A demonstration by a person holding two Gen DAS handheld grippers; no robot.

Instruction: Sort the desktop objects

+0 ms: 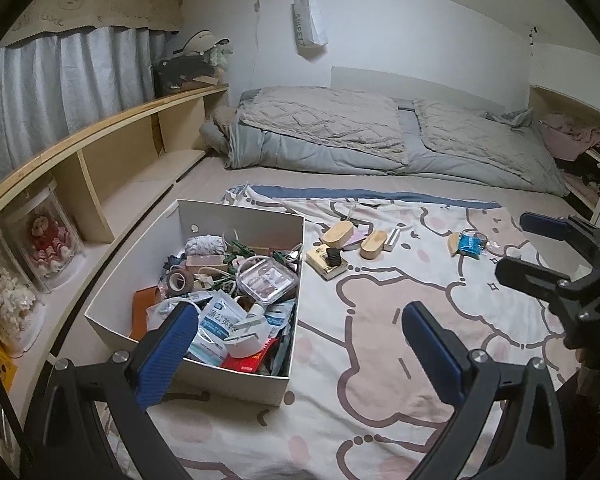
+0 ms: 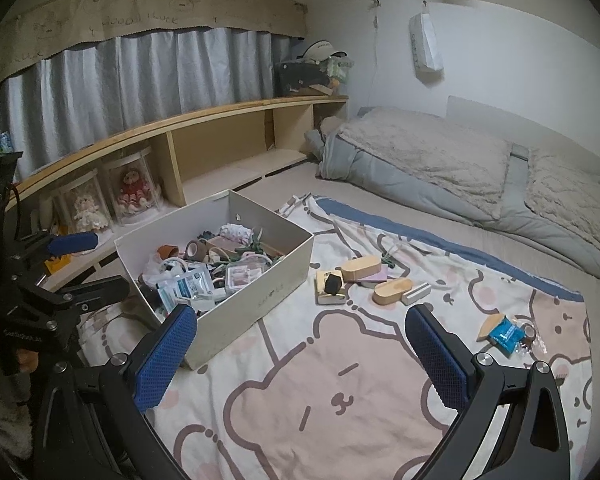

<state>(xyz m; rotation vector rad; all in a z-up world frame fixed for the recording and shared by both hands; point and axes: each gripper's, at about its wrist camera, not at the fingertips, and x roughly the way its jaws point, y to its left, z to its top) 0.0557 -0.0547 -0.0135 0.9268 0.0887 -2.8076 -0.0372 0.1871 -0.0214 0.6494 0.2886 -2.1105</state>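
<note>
Both grippers are held wide apart and empty: the left gripper [image 1: 296,344] at lower centre by the box [image 1: 236,380], the right gripper [image 2: 300,354] over the blanket [image 2: 340,400]. A pick is judged next; the wooden case [image 2: 392,291], centre right, must be reached
</note>
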